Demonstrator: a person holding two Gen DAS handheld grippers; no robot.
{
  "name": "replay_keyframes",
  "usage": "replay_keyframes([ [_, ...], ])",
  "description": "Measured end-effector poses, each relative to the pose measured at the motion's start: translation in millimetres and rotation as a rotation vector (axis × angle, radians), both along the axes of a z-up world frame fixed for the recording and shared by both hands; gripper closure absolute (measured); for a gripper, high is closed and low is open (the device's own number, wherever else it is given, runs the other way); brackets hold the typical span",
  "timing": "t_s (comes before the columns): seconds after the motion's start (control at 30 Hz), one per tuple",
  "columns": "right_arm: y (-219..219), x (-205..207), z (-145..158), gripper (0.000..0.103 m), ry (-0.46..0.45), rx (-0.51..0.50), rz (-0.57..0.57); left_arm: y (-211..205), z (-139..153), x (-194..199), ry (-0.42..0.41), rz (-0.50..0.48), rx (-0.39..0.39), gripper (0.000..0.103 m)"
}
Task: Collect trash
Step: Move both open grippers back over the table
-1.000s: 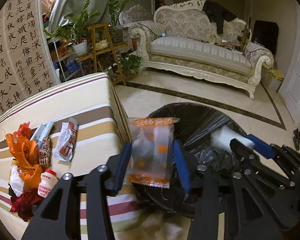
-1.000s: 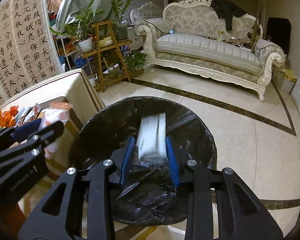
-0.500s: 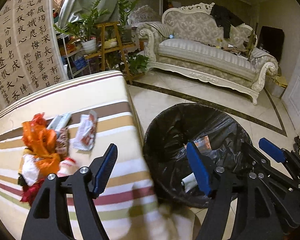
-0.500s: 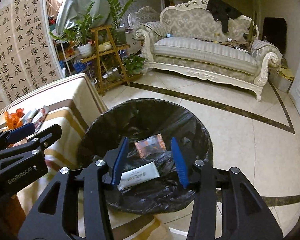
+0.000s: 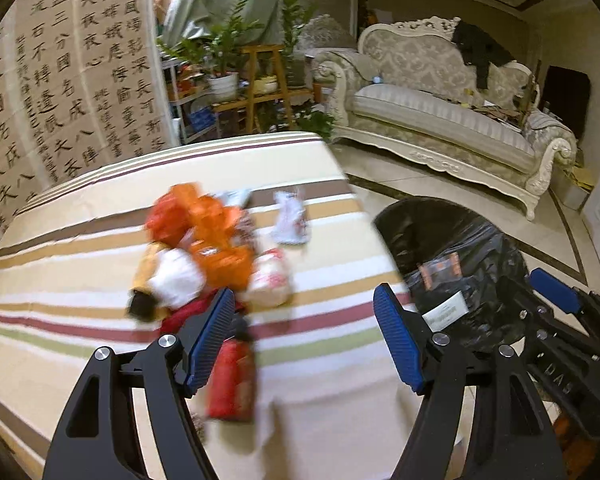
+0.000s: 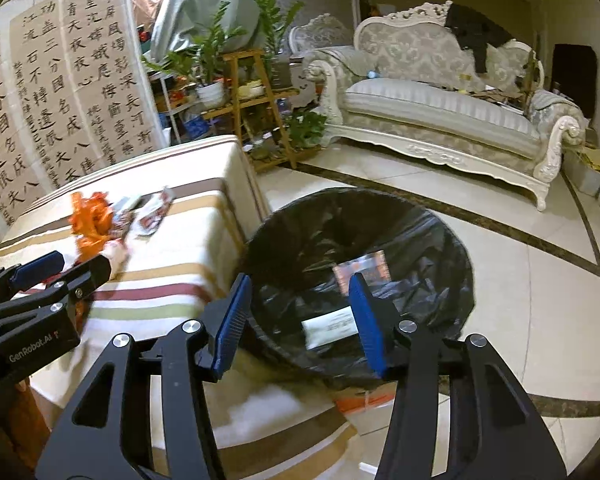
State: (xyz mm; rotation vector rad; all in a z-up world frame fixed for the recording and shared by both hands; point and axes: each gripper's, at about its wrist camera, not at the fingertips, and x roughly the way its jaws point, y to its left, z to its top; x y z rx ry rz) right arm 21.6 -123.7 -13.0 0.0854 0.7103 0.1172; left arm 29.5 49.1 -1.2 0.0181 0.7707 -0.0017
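Left wrist view: left claw (image 5: 304,332) spread wide and empty above the striped tabletop (image 5: 80,276); its jaws have just been opening.
Right claw (image 6: 298,320): partly open, jaws just widening, nothing between them, over the black-lined bin (image 6: 356,292).
Done: clear orange-edged wrapper (image 6: 362,270) and white packet (image 6: 330,326) lie in the bin.
Left: orange bag pile (image 5: 204,228), small bottle (image 5: 270,278), red packet (image 5: 232,376), white wrapper (image 5: 290,220) on the tabletop.
Unclear: pile blurred; items beneath hidden.
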Motion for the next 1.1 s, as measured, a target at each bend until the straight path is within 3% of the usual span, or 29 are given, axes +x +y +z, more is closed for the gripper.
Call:
replay_keyframes([
  [0.6,131,-17,9,0.054,0.005,-0.046,0.259,128,-9,-46,-0.021,0.245,0.011,0.033],
  [0.9,181,-14,-3,0.054,0.057,-0.071,0.338,157,-20,-53,-0.014,0.296,-0.002,0.033],
  [1.1,191,-7,-11,0.055,0.095,-0.096,0.344,158,-22,-51,-0.007,0.286,-0.018,0.033],
])
